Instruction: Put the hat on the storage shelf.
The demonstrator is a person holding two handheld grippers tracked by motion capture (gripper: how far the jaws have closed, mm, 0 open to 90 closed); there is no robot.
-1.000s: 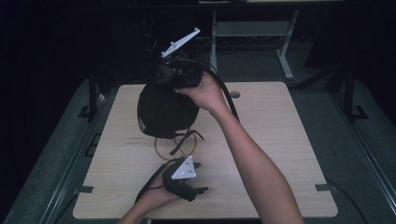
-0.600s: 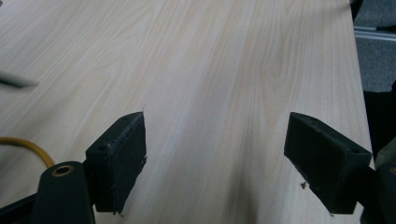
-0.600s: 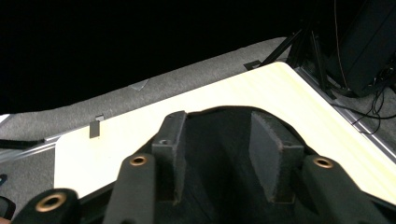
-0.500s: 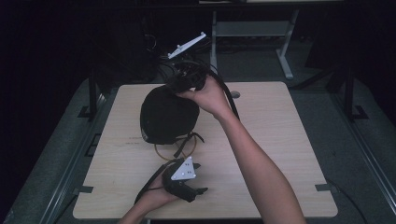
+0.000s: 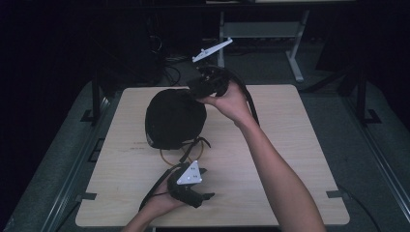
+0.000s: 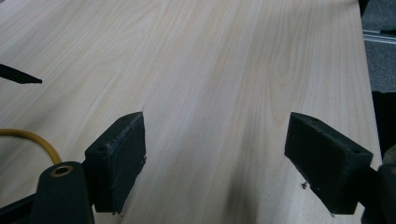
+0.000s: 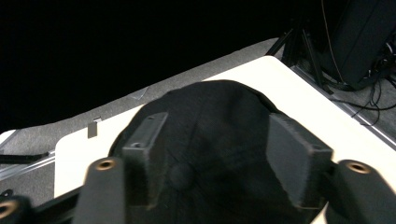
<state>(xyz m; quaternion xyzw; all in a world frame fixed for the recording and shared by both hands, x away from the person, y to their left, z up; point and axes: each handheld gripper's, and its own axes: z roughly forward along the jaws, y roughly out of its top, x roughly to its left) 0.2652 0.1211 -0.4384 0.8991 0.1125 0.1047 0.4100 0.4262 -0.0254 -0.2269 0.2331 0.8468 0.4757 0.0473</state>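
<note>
A black cap point(image 5: 174, 118) lies crown-up on the light wooden table point(image 5: 290, 145), left of centre. My right gripper point(image 5: 195, 90) hovers at the cap's far right rim, its grey plate tilted up behind it. Its jaws have just been opening and now stand apart over the cap's crown point(image 7: 205, 140) without pressing on it. My left gripper point(image 5: 207, 183) rests near the table's front edge, just in front of the cap. In the left gripper view it point(image 6: 215, 158) is wide open over bare wood.
A yellow cord loop point(image 5: 167, 157) and thin black straps point(image 5: 196, 145) lie between the cap and my left gripper. The cord point(image 6: 32, 137) passes beside my left jaw. A metal frame point(image 5: 295, 53) and cables stand on the dark floor behind the table.
The right gripper has lowered the cap onto the table, opened and let it go. The left gripper has stayed put.
</note>
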